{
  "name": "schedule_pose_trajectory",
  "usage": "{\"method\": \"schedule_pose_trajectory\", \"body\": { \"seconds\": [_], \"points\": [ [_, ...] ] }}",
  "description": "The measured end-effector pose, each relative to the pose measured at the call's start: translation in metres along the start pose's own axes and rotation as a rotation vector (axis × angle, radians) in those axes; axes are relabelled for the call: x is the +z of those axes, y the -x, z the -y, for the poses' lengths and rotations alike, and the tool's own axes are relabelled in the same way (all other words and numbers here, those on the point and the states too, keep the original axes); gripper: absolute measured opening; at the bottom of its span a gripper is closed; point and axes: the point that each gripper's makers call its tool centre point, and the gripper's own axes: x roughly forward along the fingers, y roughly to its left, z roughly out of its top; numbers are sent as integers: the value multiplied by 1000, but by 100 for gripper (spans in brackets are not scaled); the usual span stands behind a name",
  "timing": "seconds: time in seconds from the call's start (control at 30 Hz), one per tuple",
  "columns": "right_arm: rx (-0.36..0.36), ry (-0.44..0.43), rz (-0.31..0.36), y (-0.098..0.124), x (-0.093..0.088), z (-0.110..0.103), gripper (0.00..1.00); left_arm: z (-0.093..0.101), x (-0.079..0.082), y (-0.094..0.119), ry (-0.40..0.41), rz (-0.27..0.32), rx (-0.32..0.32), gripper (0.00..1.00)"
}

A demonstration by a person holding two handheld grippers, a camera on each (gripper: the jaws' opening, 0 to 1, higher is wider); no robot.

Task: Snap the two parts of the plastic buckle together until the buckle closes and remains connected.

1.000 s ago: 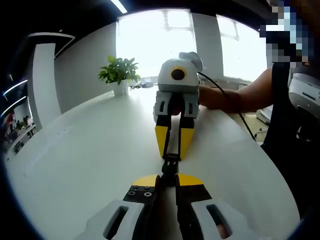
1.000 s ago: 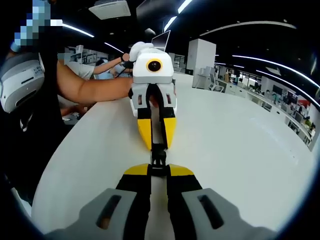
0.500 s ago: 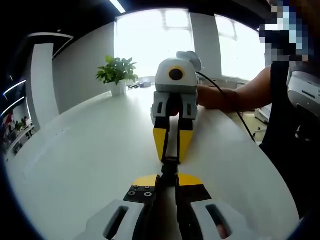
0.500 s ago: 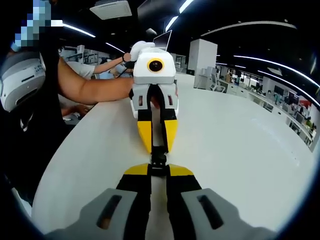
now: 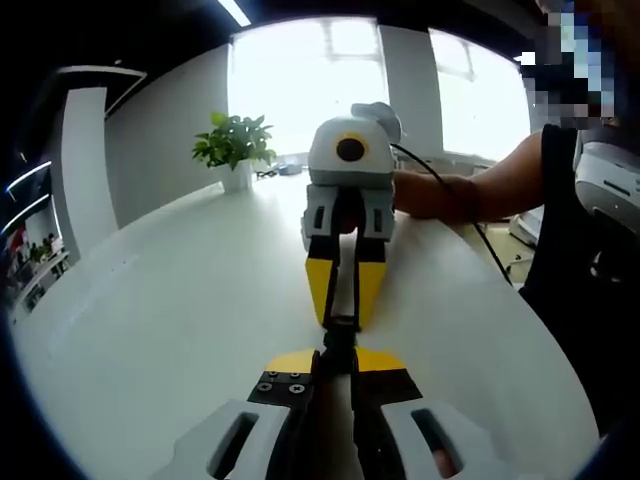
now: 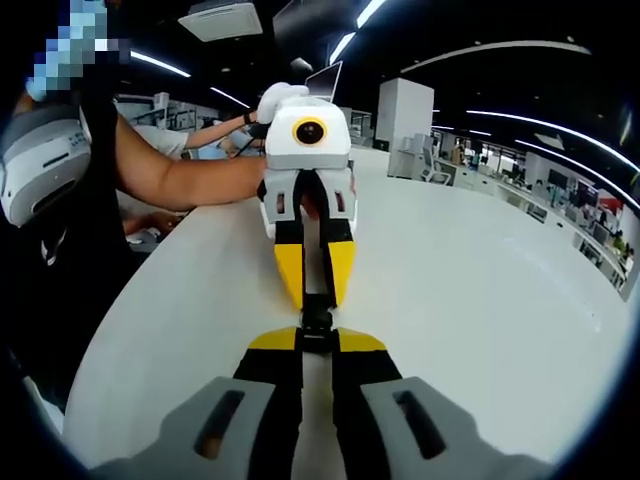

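Two hand-held grippers met nose to nose over the white bench (image 5: 150, 330), with the black plastic buckle (image 6: 317, 322) pinched between them. In the left gripper view, the left hand-held gripper (image 5: 334, 362) had its yellow-tipped jaws drawn nearly together on one end of the buckle, while the right hand-held gripper (image 5: 341, 288) faced it from just beyond the buckle, clamped on the other end. In the right gripper view, the right gripper's own jaws likewise sat closed on the buckle, the left one just past it. The two halves appeared pushed into one another, little or no gap showing, though whether the catch had latched could not be told; a release to test the hold seemingly remained. A potted plant (image 5: 236, 146) stood well behind the buckle.
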Motion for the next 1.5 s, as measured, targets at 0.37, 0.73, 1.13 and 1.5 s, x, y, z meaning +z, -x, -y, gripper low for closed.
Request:
{"method": "schedule_pose_trajectory", "body": {
  "seconds": [0.37, 0.73, 1.13, 1.5],
  "points": [
    [7, -8, 0, -3, -2, 3, 9, 7, -1, 3, -15, 2, -5, 8],
    [4, -5, 4, -6, 1, 5, 9, 7, -1, 4, -9, 4, -6, 9],
    [5, -15, 10, -6, 3, 4, 10, 8, -1, 1, -2, 13, -8, 9],
    [6, -16, 12, -5, 3, 2, 10, 7, 1, -2, 16, 42, -28, 11]
  ]
}}
